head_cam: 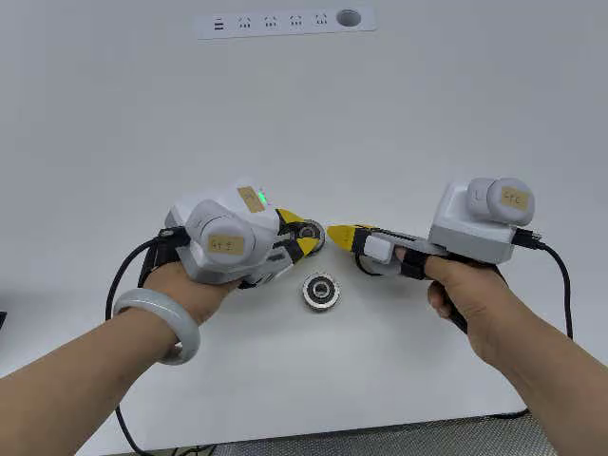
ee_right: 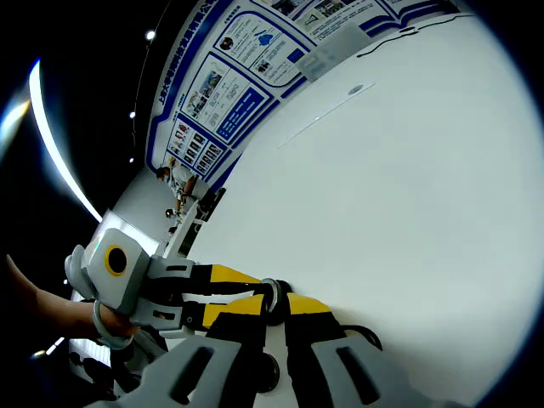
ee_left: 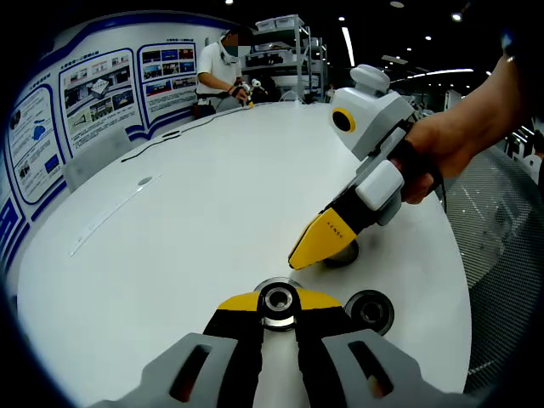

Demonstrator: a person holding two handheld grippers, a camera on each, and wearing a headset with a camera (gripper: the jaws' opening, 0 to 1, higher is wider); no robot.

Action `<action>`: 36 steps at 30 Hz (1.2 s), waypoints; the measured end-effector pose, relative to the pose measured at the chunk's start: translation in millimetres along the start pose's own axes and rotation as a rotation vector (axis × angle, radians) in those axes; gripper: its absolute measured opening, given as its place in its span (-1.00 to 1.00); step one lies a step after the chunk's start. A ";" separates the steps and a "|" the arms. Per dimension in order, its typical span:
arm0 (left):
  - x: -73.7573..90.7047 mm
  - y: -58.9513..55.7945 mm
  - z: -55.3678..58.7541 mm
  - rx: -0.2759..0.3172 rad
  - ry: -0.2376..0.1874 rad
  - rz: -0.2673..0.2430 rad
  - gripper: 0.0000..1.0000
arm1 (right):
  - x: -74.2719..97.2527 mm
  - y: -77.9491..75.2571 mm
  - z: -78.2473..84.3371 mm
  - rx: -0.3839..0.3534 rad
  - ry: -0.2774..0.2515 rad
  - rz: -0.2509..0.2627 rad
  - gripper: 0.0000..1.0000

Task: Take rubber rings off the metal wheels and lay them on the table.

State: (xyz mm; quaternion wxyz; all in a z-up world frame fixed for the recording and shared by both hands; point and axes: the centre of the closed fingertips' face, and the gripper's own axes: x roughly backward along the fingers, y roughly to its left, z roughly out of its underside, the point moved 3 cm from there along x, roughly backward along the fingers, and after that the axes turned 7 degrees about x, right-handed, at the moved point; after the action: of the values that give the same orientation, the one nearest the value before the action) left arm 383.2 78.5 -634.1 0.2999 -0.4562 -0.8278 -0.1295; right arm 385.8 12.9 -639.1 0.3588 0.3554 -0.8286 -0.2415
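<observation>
Item: wheel [ee_left: 279,302], clamped by its rim in your left tongs [head_cam: 302,237], over the counter [head_cam: 399,142]. Your right tongs [head_cam: 340,234]: closed, empty, tips aimed straight at that wheel, just beside it. Second wheel [head_cam: 319,291]: flat on counter, nearer you

The table [head_cam: 399,123] is smooth, matt white. The wheel [head_cam: 319,292] is shiny metal ringed in dull black rubber.
</observation>
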 end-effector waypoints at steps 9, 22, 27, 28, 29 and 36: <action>0.2 0.0 -0.3 0.000 -0.004 0.001 -0.71 | -6.0 0.9 1.9 -0.002 0.021 -0.008 -0.80; 0.5 -0.4 -0.2 0.004 -0.009 -0.001 -0.72 | -14.8 3.3 1.2 -0.008 0.040 -0.036 -0.76; 0.7 -0.4 -0.1 0.005 -0.010 -0.001 -0.72 | -16.5 3.7 2.6 -0.019 0.056 -0.048 -0.75; 0.7 -0.4 -0.2 0.005 -0.010 -0.001 -0.72 | -16.5 3.9 2.9 -0.022 0.058 -0.051 -0.75; 0.8 -0.4 -0.2 0.005 -0.010 -0.001 -0.72 | -16.5 4.2 2.8 -0.028 0.057 -0.053 -0.74; 1.1 -0.7 0.0 0.006 -0.011 -0.001 -0.72 | -13.4 4.6 5.1 -0.101 0.067 -0.074 -0.74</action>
State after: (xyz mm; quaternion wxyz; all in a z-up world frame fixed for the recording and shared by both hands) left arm 382.2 78.8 -633.4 0.2965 -0.4554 -0.8301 -0.1246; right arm 386.5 26.7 -645.0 0.3946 0.3754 -0.7891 -0.2839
